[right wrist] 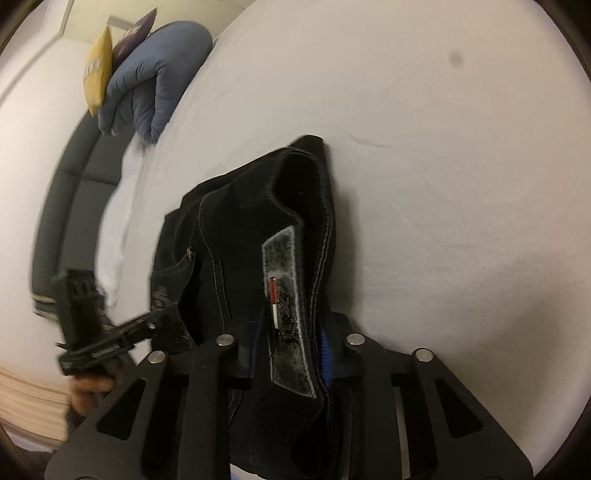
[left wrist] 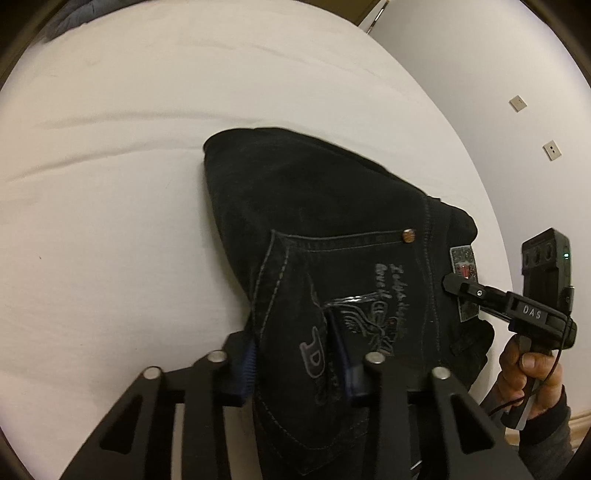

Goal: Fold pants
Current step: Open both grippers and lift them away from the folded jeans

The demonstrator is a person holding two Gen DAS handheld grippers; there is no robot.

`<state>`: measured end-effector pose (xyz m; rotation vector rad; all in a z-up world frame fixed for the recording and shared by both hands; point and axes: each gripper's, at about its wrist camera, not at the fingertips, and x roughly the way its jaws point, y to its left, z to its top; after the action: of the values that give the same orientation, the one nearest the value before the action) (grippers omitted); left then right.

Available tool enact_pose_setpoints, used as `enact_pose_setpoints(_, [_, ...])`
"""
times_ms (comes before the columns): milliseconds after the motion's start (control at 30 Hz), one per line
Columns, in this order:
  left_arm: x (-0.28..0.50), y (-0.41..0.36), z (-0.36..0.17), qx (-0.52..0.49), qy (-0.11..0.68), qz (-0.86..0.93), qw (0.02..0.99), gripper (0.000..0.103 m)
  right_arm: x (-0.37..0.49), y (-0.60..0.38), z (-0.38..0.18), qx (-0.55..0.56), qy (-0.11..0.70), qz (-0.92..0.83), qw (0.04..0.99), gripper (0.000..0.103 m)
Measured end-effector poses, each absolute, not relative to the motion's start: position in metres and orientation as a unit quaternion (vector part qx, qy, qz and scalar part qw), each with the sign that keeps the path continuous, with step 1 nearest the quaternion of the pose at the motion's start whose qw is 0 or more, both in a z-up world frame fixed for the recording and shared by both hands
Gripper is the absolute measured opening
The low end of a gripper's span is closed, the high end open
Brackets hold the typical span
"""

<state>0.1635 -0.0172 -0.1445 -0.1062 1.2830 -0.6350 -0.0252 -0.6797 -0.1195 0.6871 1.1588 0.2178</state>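
A white bed [left wrist: 110, 184] spread before me, its sheet lightly creased. At its far end lay a rolled blue quilt [right wrist: 155, 77] with a yellow cushion [right wrist: 98, 70] and a purple one [right wrist: 135, 31] against it. Two wall plates [left wrist: 517, 103] sat on the white wall.

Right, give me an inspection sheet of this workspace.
Surface: white sheet, lightly creased.
Job's things: black pants, partly folded, waist end raised off the sheet; back pocket and patch showing.
Clutter: blue quilt and yellow bag at the far edge.
Grippers: left gripper shut on the pants by the pocket; right gripper shut on the pants at the patch.
Cables: thin wire by the right hand.
Surroundings: white wall with two wall plates; dark headboard.
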Motion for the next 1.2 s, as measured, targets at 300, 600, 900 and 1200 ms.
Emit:
enact_pose_setpoints(300, [0.164, -0.026, -0.085, -0.044, 0.54, -0.308, 0.782, 0.022, -0.026, -0.637, -0.048, 0.208, 0.497, 0.105, 0.836, 0.015])
enact_pose_setpoints(600, [0.213, -0.062, -0.032, -0.013, 0.483, -0.309, 0.819, 0.023, 0.03, -0.665, 0.012, 0.228, 0.446, 0.116, 0.858, 0.015])
enact_pose_setpoints(900, [0.272, -0.093, -0.102, 0.004, 0.525, -0.287, 0.801, 0.025, 0.094, -0.706, -0.057, 0.276, 0.481, 0.083, 0.828, 0.016])
enact_pose_setpoints(1200, [0.264, -0.08, -0.117, -0.015, 0.503, -0.262, 0.823, 0.057, 0.087, -0.74, -0.116, 0.374, 0.456, 0.084, 0.803, 0.041])
